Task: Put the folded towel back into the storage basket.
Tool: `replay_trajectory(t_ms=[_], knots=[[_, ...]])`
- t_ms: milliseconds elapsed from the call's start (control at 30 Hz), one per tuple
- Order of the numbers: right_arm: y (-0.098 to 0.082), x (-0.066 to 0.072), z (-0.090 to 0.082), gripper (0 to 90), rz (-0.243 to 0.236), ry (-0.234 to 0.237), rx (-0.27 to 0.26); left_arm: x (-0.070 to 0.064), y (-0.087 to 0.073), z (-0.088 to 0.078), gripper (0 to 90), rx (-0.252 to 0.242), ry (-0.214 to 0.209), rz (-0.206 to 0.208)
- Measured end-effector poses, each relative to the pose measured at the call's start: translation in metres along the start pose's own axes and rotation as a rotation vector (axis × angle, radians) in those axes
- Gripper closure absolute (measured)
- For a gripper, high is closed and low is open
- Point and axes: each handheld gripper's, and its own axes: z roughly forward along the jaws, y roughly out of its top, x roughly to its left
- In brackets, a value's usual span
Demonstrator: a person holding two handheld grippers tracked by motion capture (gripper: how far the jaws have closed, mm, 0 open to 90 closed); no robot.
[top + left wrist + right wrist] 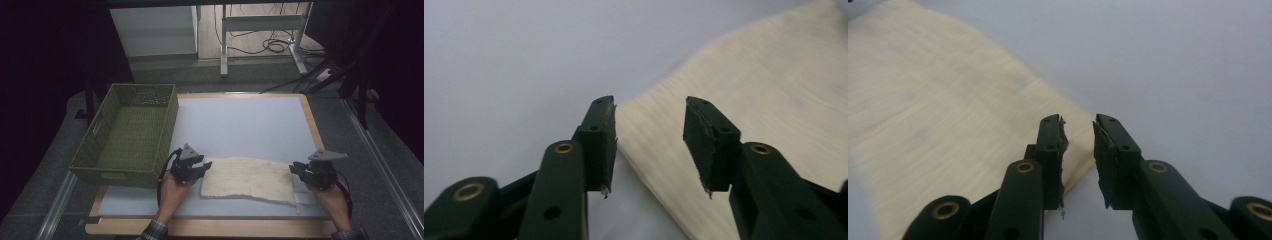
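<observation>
Lying flat on the grey table (pixel 240 120), the cream cloth (pixel 250 179) stretches near the front edge, right of the green wicker basket (pixel 131 135). Left gripper (pixel 202 167) sits at the cloth's left end, jaws parted, gripping nothing. Right gripper (pixel 296 170) sits at the right end, jaws narrowly apart, likewise empty.

The cloth's (pixel 744 100) weave blurs and runs off both gripper views' edges.

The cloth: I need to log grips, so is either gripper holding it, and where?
Neither. Both the left gripper and right gripper are open at the cloth ends.
</observation>
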Motion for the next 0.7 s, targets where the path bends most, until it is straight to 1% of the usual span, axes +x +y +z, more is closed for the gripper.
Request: replay_trajectory(t_ms=[33,100,133,167,200,233,267,300,333,367,400,433,467,500,567,633,700], knots=[[0.002,-0.004,0.007,71.0,0.010,-0.009,0.004,0.002,0.002,0.003,57.8,0.006,0.010,-0.005],[0.003,-0.008,0.017,68.1,0.025,-0.014,0.020,0.008,0.003,0.012,57.6,0.028,0.039,-0.014],[0.001,-0.012,0.028,66.2,0.026,-0.018,0.051,0.011,0.002,0.017,54.6,0.052,0.046,-0.020],[0.001,-0.012,0.028,66.2,0.026,-0.018,0.051,0.012,0.001,0.020,54.6,0.062,0.047,-0.023],[-0.001,-0.012,0.031,65.6,0.029,-0.018,0.065,0.014,-0.001,0.024,53.1,0.081,0.054,-0.017],[-0.003,-0.012,0.034,65.2,0.023,-0.022,0.079,0.015,-0.003,0.027,51.4,0.099,0.059,-0.016],[-0.006,-0.011,0.035,65.9,0.023,-0.023,0.067,0.016,-0.005,0.030,50.0,0.107,0.047,-0.014],[-0.007,-0.011,0.034,80.4,0.042,0.003,0.065,0.016,-0.006,0.031,52.6,0.091,0.044,-0.004],[-0.007,-0.010,0.034,84.3,0.042,0.013,0.066,0.014,-0.007,0.031,57.8,0.083,0.020,0.001],[-0.007,-0.010,0.034,84.3,0.042,0.013,0.066,0.014,-0.007,0.031,64.6,0.083,0.020,0.001],[-0.005,-0.007,0.034,86.2,0.012,0.005,0.079,0.013,-0.007,0.031,71.6,0.080,0.007,0.003],[-0.005,-0.007,0.034,86.2,0.012,0.005,0.079,0.011,-0.008,0.031,71.6,0.081,-0.011,0.010],[-0.003,-0.007,0.034,86.3,0.000,-0.004,0.086,0.010,-0.008,0.031,78.9,0.083,-0.026,0.015],[-0.001,-0.007,0.034,86.4,-0.012,-0.021,0.086,0.009,-0.007,0.031,83.4,0.085,-0.026,0.027],[0.004,-0.012,0.036,86.4,-0.006,-0.025,0.078,0.007,-0.006,0.030,85.0,0.088,-0.026,0.038],[0.011,-0.018,0.039,86.4,-0.009,-0.035,0.076,0.005,-0.007,0.026,85.4,0.066,-0.032,0.030],[0.017,-0.024,0.043,86.4,-0.011,-0.037,0.071,0.001,-0.008,0.019,85.5,0.055,-0.031,0.030]])
